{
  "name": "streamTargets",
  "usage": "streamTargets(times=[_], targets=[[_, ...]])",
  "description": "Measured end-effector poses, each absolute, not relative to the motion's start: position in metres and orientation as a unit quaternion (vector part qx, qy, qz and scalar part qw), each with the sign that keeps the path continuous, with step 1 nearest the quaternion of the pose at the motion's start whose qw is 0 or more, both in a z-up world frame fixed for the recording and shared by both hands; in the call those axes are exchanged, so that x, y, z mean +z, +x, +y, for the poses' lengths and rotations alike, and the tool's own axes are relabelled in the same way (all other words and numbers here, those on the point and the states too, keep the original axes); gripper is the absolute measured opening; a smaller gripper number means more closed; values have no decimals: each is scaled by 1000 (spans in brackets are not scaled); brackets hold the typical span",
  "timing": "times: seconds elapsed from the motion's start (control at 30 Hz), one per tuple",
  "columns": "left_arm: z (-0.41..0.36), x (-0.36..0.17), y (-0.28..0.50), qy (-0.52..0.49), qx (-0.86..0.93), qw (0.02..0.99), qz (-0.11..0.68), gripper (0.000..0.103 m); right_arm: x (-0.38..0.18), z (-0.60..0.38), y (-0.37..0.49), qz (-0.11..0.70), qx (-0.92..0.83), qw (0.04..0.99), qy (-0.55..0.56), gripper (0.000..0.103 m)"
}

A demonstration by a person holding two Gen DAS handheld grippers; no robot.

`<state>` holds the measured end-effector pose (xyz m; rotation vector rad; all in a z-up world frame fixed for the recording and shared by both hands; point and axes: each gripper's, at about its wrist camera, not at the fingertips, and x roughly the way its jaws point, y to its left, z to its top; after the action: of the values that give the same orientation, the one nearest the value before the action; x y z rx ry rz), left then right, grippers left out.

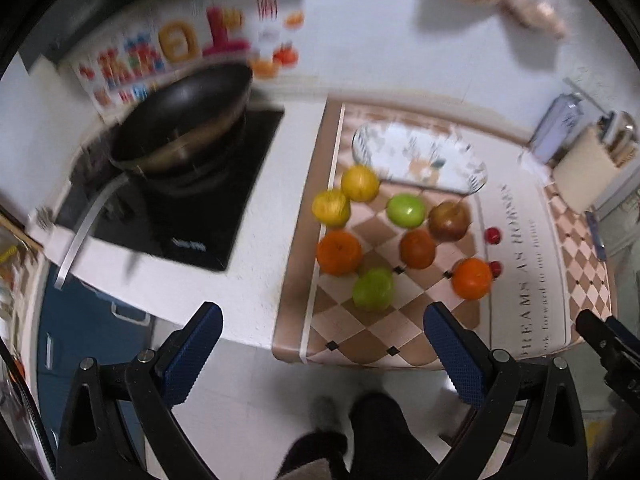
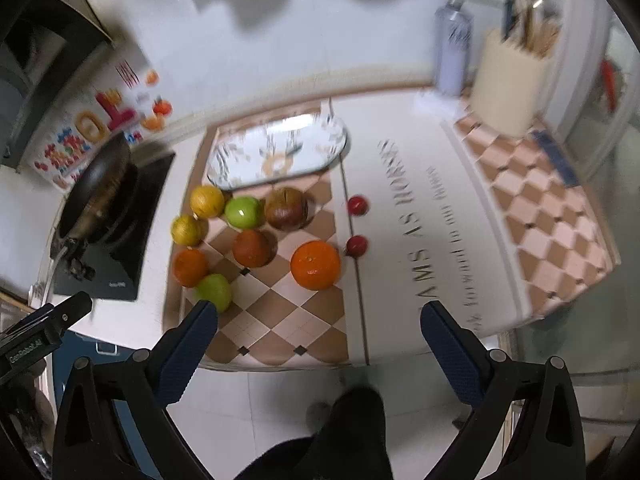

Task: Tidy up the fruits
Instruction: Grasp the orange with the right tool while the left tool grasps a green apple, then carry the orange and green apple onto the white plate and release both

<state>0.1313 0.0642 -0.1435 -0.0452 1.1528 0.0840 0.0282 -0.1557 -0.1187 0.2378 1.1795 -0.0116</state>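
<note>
I hold both tools above the near edge of the checkered-mat surface (image 2: 304, 320), none of the fruit touched. The left gripper (image 1: 322, 344) and the right gripper (image 2: 318, 340) each have their jaws spread wide and released, nothing between them. The fruit lies loose on the mat in front of the oval patterned glass tray (image 2: 280, 152), which appears bare: two yellow citrus fruits (image 2: 207, 201), two green apples (image 2: 244, 212), a dull reddish-brown apple (image 2: 287, 208), several round oranges including the large bright orange (image 2: 315, 265) nearest the right tool, and two small red round fruits (image 2: 357, 205) set apart on the white strip. I judge the task barely begun, with the tray the likely destination. Risks from here: the fruits sit close together, some touching, so a jaw driven between them could nudge neighbours and set round pieces rolling toward the near edge or the black wok (image 1: 184, 116) on the cooktop. Both views are motion-blurred, so aim may be poor. The small red fruits may slip from wide pads.
</note>
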Motion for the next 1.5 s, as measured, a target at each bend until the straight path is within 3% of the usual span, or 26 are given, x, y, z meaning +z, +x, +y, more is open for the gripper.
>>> streamTargets(times=[0.17,0.23,0.6,0.67,0.7,0.73,0.83,0.87,1.2,1.5], targets=[[61,-211,171,-35,49,791,609,101,-199,-154,86,618,28,778,109,100],[54,-241,186,-45,43,763,643,95,-229,-153,105,641,45,759,106,99],[16,-328,219,-48,4,677,735,93,-293,-140,144,700,84,703,95,97],[13,-333,220,-51,-2,674,737,86,-300,-136,150,706,89,697,92,92],[11,-336,220,-48,-4,672,739,74,-304,-135,152,709,90,693,92,89],[8,-340,221,-38,-5,668,743,69,-309,-134,155,714,94,688,93,84],[5,-345,221,-3,5,674,738,56,-316,-133,158,721,97,680,96,74],[6,-345,222,0,6,677,736,56,-316,-132,158,721,95,680,92,69],[11,-331,223,-18,-10,682,731,56,-309,-126,154,712,86,691,83,68],[2,-241,257,-79,-72,723,682,56,-248,-146,177,681,103,712,135,68]])
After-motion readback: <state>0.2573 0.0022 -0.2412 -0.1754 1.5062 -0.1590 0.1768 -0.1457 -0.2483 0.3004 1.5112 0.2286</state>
